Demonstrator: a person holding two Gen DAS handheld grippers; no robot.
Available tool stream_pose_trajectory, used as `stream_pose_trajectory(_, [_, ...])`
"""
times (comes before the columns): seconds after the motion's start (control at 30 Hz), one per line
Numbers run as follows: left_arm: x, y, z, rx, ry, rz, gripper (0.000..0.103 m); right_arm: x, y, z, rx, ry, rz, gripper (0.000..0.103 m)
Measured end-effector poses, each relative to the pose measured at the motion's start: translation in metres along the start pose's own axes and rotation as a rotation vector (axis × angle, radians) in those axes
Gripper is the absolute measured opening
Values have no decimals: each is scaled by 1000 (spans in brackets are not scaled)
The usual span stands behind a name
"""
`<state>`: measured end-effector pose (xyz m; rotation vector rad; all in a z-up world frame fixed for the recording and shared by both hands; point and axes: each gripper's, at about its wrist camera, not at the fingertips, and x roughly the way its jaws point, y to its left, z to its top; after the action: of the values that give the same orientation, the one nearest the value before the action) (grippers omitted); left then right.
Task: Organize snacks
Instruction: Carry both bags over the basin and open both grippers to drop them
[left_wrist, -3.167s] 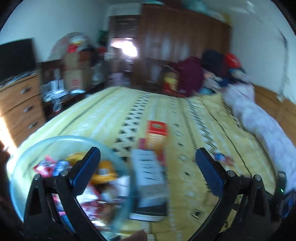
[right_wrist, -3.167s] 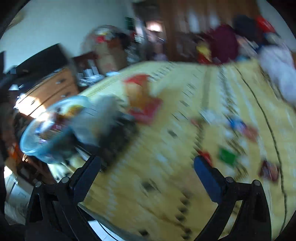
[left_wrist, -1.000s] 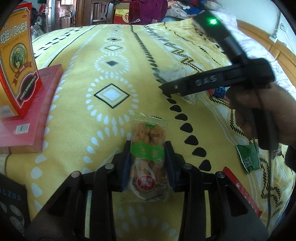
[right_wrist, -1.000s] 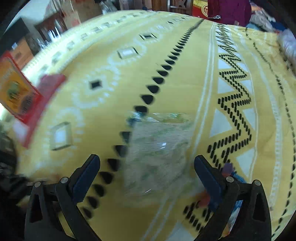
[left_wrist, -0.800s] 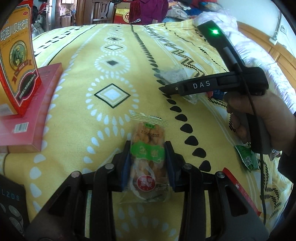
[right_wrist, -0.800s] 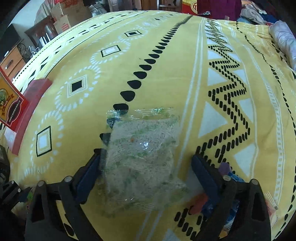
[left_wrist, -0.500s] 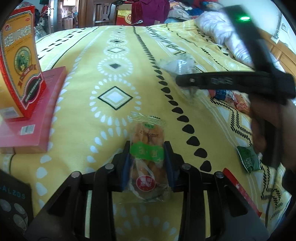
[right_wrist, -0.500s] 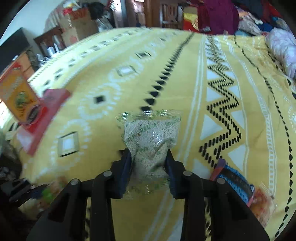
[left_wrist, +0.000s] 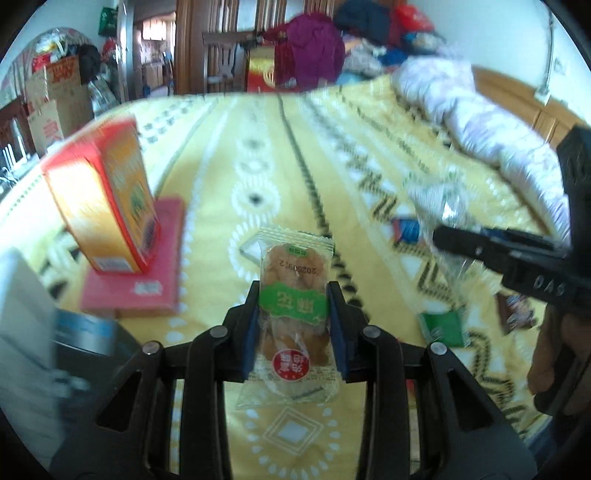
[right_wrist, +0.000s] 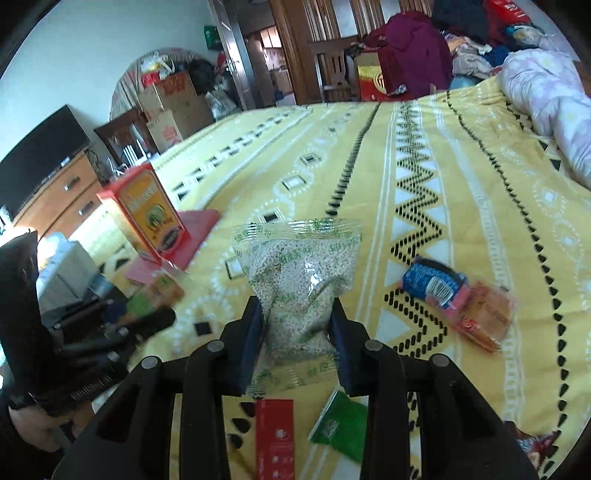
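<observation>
Left wrist view shows the left claw (left_wrist: 291, 325) clamped on a clear packet of golden fried snacks (left_wrist: 293, 295) with a green label, lifted off the yellow patterned bedspread (left_wrist: 258, 155). At 3 o'clock in that view the right claw grips a crinkly clear bag. The right wrist view confirms it: the right claw (right_wrist: 295, 332) is closed on a bag of pale grain-like snack (right_wrist: 301, 280), held above the bed.

By my reading, the task is in its middle: two snacks are picked up and none of what shows here is yet put away. Left on the bedspread are a blue packet (right_wrist: 432, 282) touching an orange one (right_wrist: 484, 317) at 3 o'clock, a green sachet (right_wrist: 341, 424) and a red flat packet (right_wrist: 275, 439) at 6 o'clock.

For room, the bed is wide and open toward 12 o'clock. At 9 to 10 o'clock an orange-and-red carton (right_wrist: 149, 212) stands upright on a flat red box (right_wrist: 184, 236), with a grey box (right_wrist: 64, 273) near the bed's edge beyond it. The two claws are close together, so moving leftward risks a knock between them or against the carton.
</observation>
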<state>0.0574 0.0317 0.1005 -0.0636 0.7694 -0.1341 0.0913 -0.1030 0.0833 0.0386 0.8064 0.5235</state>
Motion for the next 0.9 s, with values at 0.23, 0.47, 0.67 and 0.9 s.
stream_pose_trajectory(0.23, [-79, 29, 39, -36, -156, 44, 33, -54, 38, 42, -43, -112, 38, 38])
stream_pose_trajectory(0.47, [-161, 100, 61, -129, -269, 228, 33, -83, 116, 84, -109, -173, 141, 38])
stream_pose_trajectory(0.67, [-227, 187, 50, -267, -329, 407, 34, -82, 209, 109, -184, -163, 281, 38])
stream_pose_trajectory(0.9, [-250, 275, 15, -451, -293, 514, 34, -60, 316, 119, -237, -88, 435, 39])
